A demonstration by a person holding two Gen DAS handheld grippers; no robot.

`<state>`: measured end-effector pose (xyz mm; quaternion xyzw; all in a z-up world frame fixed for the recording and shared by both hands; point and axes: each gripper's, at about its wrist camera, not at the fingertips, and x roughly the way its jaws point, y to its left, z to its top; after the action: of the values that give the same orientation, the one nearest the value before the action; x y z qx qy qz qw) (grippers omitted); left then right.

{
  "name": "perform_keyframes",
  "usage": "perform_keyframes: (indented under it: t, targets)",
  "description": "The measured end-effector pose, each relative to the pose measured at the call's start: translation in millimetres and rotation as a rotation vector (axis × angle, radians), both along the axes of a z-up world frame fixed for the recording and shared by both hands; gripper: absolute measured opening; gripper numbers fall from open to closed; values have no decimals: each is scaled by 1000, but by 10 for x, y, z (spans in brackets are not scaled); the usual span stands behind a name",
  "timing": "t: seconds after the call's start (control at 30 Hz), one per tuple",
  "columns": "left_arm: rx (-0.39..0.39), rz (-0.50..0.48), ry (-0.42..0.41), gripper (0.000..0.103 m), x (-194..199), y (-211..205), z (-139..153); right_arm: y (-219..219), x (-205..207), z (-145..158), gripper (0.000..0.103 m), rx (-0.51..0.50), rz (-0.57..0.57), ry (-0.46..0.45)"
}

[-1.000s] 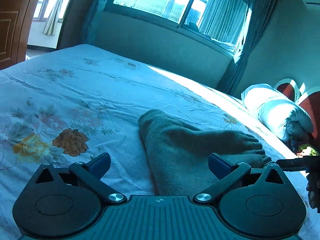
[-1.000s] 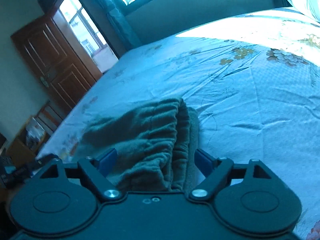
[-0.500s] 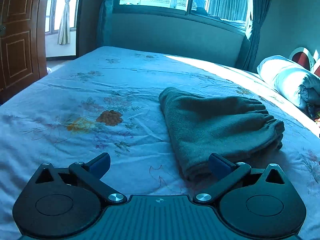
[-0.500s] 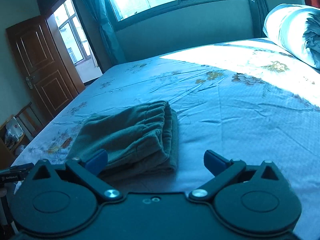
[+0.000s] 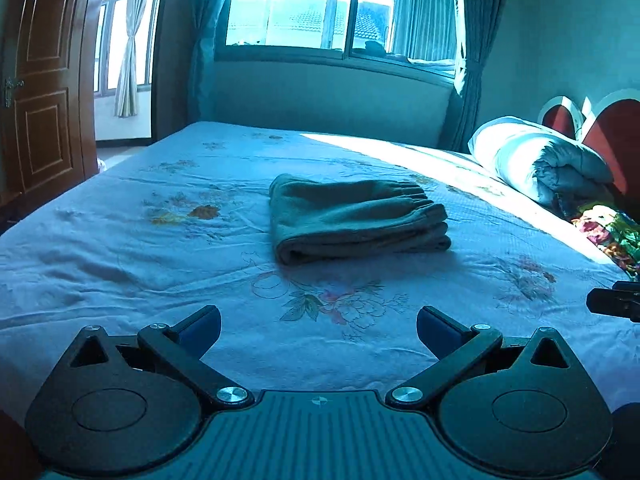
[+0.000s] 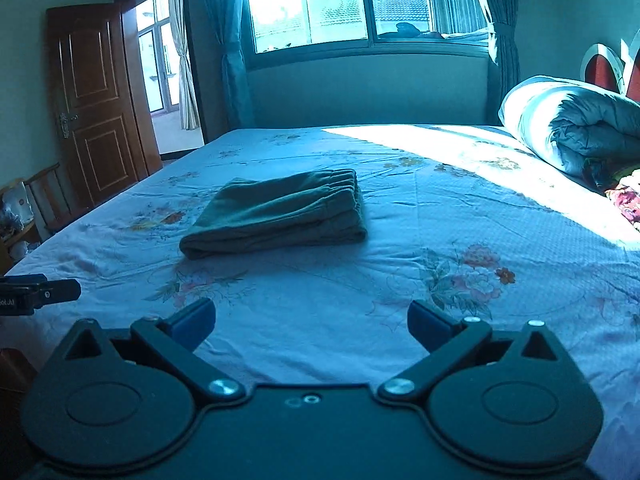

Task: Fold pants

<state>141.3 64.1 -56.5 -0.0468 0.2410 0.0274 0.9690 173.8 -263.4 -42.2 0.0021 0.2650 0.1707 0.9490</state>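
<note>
We found the pants [image 5: 356,218] folded into a compact green bundle, lying flat on the floral bedsheet [image 5: 120,248] near the middle of the bed, elastic waistband toward the rolled duvet [image 5: 536,160] at the headboard side. The left tool [image 5: 319,330] stood with its jaws wide apart and held nothing; the bundle lay well ahead of it, slightly right of its centre line, with bare sheet between. The right tool [image 6: 311,322] was likewise spread apart and empty; in its view the pants [image 6: 280,212] lay well ahead and left of centre. Neither tool touched the garment. A window [image 6: 360,4] and wooden door [image 6: 96,96] stood beyond the bed.
</note>
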Motion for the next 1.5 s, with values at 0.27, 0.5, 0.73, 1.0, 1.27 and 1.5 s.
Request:
perform_keyframes:
  t: [0.27, 0.5, 0.73, 1.0, 1.27, 1.5]
  targets:
    - [10, -100, -64, 103, -503, -449, 330, -32, -639, 298, 97, 20, 15, -61]
    - [8, -109, -94, 103, -873, -576, 632, -127, -886, 626, 97, 22, 8, -129]
    - [-9, -65, -149, 103, -1122, -417, 848, -98, -1133, 735, 97, -39, 38, -172]
    - [0, -83, -150, 103, -1091, -501, 825, -54, -1132, 630, 97, -6, 58, -132]
    - [6, -89, -142, 103, -1066, -532, 791, -92, -1130, 653, 97, -5, 36, -148]
    - [19, -90, -156, 103, -1100, -552, 807, -119, -1153, 699, 97, -1, 31, -164]
